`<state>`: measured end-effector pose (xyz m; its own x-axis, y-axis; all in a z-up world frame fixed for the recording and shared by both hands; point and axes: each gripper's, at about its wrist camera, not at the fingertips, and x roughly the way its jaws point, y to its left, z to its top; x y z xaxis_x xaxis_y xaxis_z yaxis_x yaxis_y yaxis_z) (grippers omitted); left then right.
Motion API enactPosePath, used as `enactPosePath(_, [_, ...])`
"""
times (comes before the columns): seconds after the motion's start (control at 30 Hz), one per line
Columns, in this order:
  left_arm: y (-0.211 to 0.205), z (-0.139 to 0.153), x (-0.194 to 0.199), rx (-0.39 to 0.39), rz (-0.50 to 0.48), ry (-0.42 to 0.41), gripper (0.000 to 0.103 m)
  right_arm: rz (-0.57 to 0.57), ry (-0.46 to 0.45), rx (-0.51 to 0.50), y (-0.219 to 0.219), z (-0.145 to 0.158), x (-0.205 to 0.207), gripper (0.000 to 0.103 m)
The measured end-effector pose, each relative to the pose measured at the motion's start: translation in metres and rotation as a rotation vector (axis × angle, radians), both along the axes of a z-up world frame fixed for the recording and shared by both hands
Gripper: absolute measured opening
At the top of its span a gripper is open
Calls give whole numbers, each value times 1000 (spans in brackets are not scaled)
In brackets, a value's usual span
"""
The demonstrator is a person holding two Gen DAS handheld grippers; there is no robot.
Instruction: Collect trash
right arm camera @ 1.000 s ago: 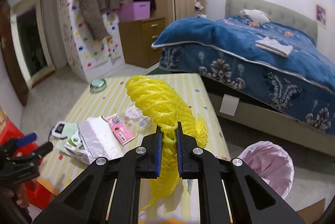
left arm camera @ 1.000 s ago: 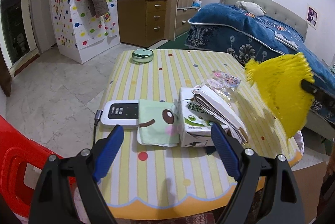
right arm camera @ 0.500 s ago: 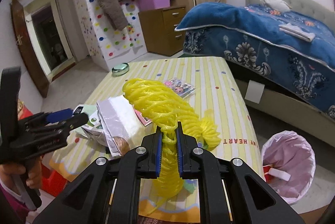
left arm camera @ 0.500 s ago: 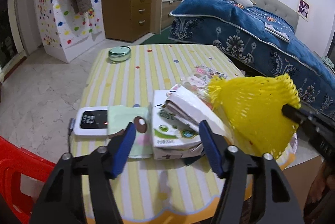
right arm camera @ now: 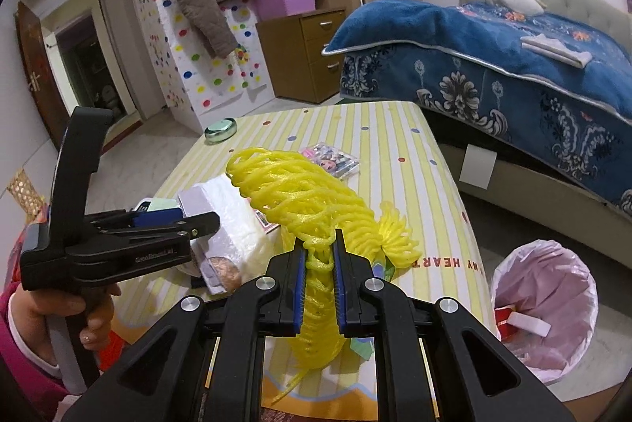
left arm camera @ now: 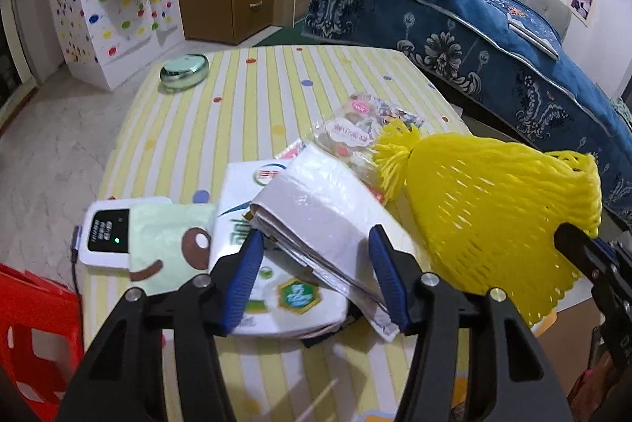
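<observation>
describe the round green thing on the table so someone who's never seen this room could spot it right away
Start at the yellow striped table beside the blue bed. At its far corner, nearest the polka-dot cabinet, sits the round green tin. It lies alone, flat and shiny, well away from the wrappers and cartons piled at the near edge.

My yellow foam net (right arm camera: 312, 209) hangs pinched at its middle, its frayed end (left arm camera: 395, 151) drooping toward the striped table (left arm camera: 252, 98). A folded white plastic bag (left arm camera: 316, 209) lies tilted across a white carton (left arm camera: 272, 287) near the table's front edge. Just behind them lies a clear snack wrapper (left arm camera: 355, 134). A bin with a pink liner (right arm camera: 541, 307) stands on the floor beside the table, holding some scraps.
</observation>
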<state>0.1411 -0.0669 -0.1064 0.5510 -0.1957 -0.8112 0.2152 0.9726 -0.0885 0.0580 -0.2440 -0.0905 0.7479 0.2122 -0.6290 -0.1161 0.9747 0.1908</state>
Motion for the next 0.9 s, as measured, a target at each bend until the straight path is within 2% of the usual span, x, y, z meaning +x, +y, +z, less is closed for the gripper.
enactPosePath(0.03, [0,1,1,-12,-1,2,50,0,2,2,-1,0,0,12])
enactPosePath(0.1, [0,1,3,-49,-1,16,31,1,5,7,-2,-1,0,12])
enactPosePath(0.13, [0,1,4,-67,-4,18,26,2,5,9,-2,-1,0,12])
enactPosePath(0.2, [-2,0,5,-76,-13,15,7,4,6,11,-2,-1,-1,12])
enactPosePath(0.27, [-5,1,4,-95,-28,13,1,4,9,14,-2,-1,-2,12])
enactPosePath(0.47, [-9,22,-18,-141,-87,-81,0,-16,-14,17,-7,6,-10,12])
enactPosePath(0.67, [-13,63,-42,-159,-148,-206,0,-56,-69,18,-20,26,-24,12])
enactPosePath(0.9, [-21,82,-63,-141,-181,-259,0,-109,-94,24,-41,38,-43,12])
